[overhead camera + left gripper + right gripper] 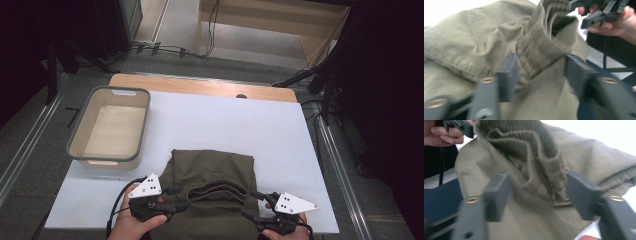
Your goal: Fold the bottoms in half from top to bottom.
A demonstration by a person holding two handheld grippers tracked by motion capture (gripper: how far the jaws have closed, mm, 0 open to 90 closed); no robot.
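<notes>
Both tools are basically at the waistband end of the olive shorts [212, 185], left tool [176, 199] on one side of the ribbed elastic waistband [218, 192] and right tool [252, 204] on the other, and both have their jaws standing apart with cloth between them but nothing pinched as far as I can see. In the left gripper view the waistband runs right up the gap between the pads and they look clear of it, same deal in the right gripper view where the gathered band [541, 170] sits between the jaws. The shorts lie folded on the white desk [225, 120] at the near edge, with the grey-rimmed tub [142, 125] sitting empty off to the left, well apart from the cloth. What I'd worry about: the fold looks loose, the waistband is puckered up and not flat, so if either tool bites down now it could catch only the top layer, and lifting would peel the fold open instead of moving the whole bundle. Also the garment sits right at the near edge, close to the hands, so a drag toward the person could pull it off the desk. And if the two sides don't grab evenly, the thing will twist and land crooked, whether that's a refold or a drop into the tub.
</notes>
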